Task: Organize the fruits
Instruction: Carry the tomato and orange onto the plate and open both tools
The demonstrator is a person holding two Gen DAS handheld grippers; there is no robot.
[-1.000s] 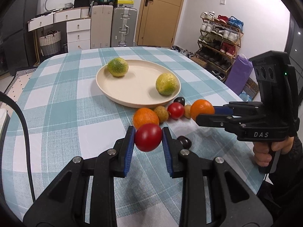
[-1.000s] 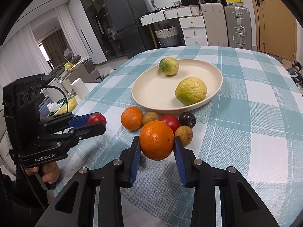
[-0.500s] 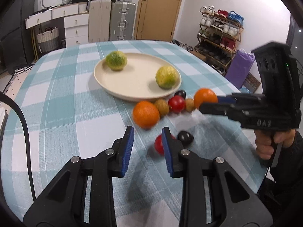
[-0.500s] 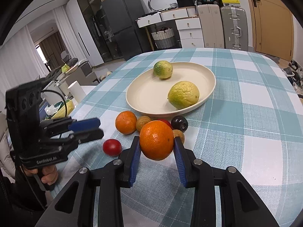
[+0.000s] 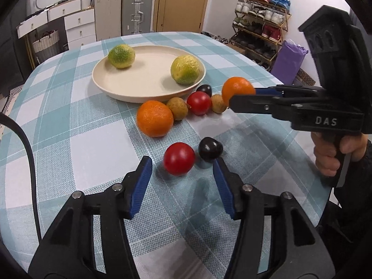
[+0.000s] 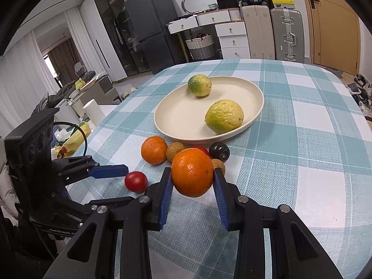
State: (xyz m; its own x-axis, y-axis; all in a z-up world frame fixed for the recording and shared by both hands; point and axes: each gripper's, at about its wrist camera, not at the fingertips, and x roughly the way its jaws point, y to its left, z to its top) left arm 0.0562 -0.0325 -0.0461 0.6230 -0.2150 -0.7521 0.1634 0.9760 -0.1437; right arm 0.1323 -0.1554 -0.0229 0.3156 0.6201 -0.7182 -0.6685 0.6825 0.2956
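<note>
My left gripper hangs low over the checked cloth and its jaws are opening. A red tomato lies on the cloth between the blue tips, touched by neither pad. A dark plum rests against the tomato's right side. My right gripper is shut on an orange and holds it above the cloth. In front of the cream plate sit a second orange, another tomato, two small brown fruits and a dark plum. Two green-yellow citrus lie on the plate.
A black cable hangs along the left of the table. Past the table's right edge stand a shoe rack and a purple bag. A person's hand grips the right tool's handle.
The left jaws let go of the red tomato, which dropped onto the cloth beside the dark plum, and then spread wider. The right gripper kept still with its orange.
</note>
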